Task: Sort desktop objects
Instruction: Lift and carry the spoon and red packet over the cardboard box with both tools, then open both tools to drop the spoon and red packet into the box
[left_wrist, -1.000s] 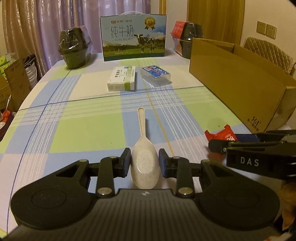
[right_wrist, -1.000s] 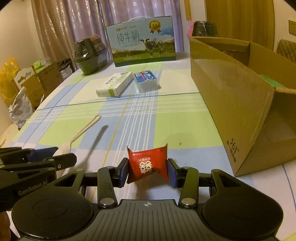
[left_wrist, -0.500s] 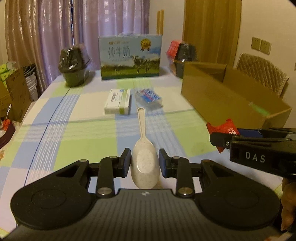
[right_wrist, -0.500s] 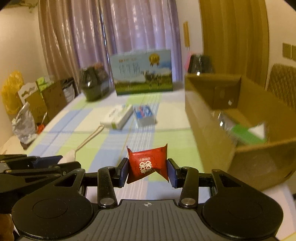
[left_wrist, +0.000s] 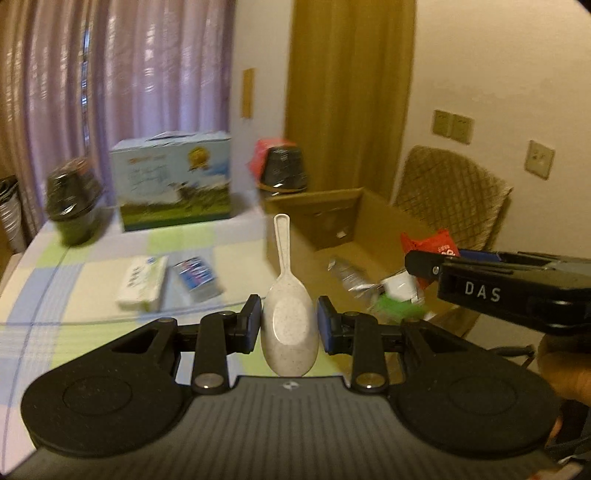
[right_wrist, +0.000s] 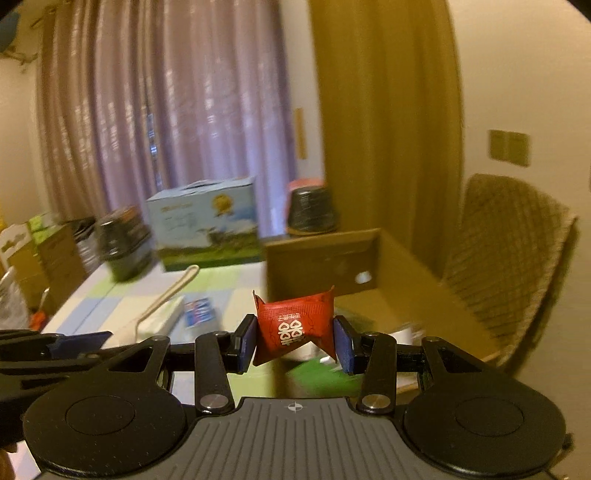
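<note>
My left gripper (left_wrist: 290, 323) is shut on the bowl of a speckled cream rice spoon (left_wrist: 289, 321), handle pointing away, held in the air above the checked tablecloth (left_wrist: 44, 295). My right gripper (right_wrist: 295, 341) is shut on a red candy packet (right_wrist: 293, 328) with white characters. That packet (left_wrist: 432, 245) and the right gripper's side show at the right of the left wrist view, over the open cardboard box (left_wrist: 373, 236). The box (right_wrist: 399, 273) holds a plastic bottle, something green and something white. On the table lie a white medicine box (left_wrist: 142, 282) and a blue-labelled clear case (left_wrist: 197, 278).
At the table's far end stand a milk carton case (left_wrist: 173, 184) and two dark wrapped pots (left_wrist: 72, 203) (left_wrist: 282, 171). A wicker chair (right_wrist: 509, 266) stands behind the cardboard box. Cartons and bags (right_wrist: 33, 254) crowd the floor left of the table.
Both grippers have risen well above the table with their objects and swung right, so the open cardboard box and its contents now lie below and ahead of them.
</note>
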